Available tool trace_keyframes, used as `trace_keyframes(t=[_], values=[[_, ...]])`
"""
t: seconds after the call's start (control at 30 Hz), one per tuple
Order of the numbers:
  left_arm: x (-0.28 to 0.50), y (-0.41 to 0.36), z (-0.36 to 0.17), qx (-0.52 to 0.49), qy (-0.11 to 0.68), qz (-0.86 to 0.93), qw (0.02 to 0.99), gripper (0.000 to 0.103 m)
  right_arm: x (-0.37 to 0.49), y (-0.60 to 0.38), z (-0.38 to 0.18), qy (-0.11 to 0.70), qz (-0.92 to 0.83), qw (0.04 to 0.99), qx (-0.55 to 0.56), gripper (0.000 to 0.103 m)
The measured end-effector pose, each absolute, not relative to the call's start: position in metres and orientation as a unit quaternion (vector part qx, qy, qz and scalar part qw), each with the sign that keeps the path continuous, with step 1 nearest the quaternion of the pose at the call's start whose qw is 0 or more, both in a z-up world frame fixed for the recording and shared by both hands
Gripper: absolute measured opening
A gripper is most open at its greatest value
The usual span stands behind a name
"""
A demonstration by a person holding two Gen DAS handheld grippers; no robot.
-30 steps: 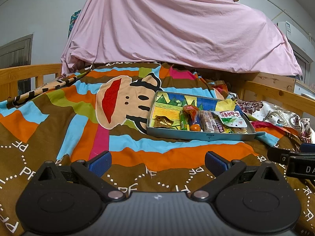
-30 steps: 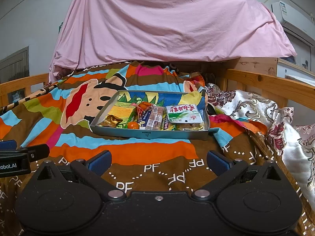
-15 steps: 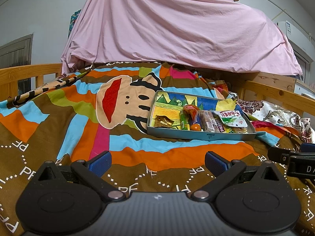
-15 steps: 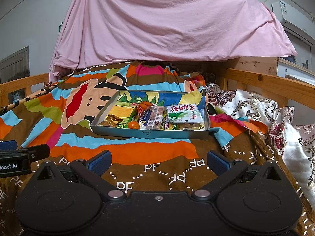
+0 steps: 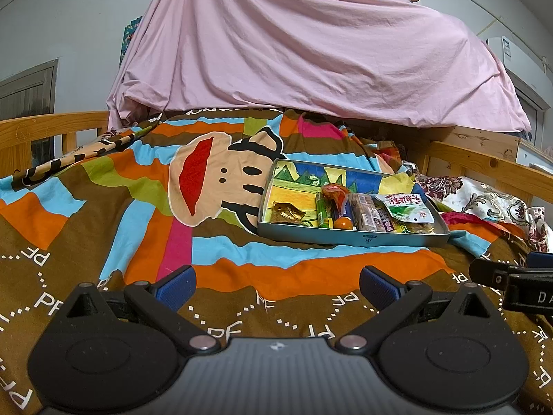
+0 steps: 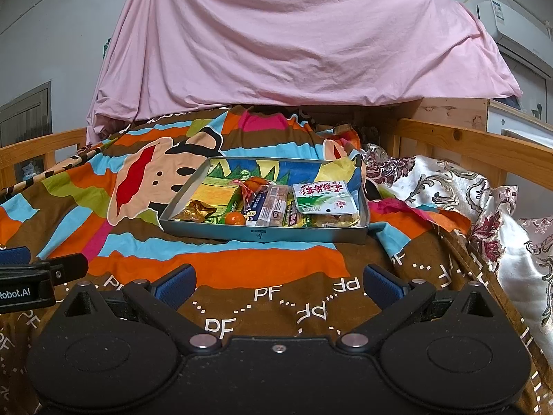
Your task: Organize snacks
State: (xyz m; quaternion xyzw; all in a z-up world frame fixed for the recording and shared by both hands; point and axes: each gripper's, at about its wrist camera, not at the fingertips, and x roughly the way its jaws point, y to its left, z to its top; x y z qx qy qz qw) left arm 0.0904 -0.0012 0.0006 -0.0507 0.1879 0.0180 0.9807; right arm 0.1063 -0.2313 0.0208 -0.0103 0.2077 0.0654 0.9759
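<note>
left wrist view, both tongs [image 5: 275,282] [image 6: 279,283] spread empty, tray [image 5: 352,238] wall hides snack [image 5: 408,207] bottoms

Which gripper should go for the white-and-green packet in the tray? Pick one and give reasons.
Right, though only slightly. Both grippers, left and right, are open and short of the tray. The packet lies at the tray's right end; the right view faces the tray almost squarely, while in the left view it sits off to the right.

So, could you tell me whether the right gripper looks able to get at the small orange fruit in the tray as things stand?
Probably yes: the right gripper is open and empty, only bare blanket lies before the tray, and the orange fruit sits exposed behind its low front wall.
</note>
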Motion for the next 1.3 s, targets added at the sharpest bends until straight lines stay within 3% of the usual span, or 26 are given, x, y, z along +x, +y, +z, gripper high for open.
trace_keyframes(t=[1.3], values=[[0.0913, -0.0002, 0.0011, -0.060, 0.206, 0.019, 0.977, 0.103, 0.1066, -0.2312, 0.0218, 0.209, 0.066, 0.976, -0.010, 0.102]])
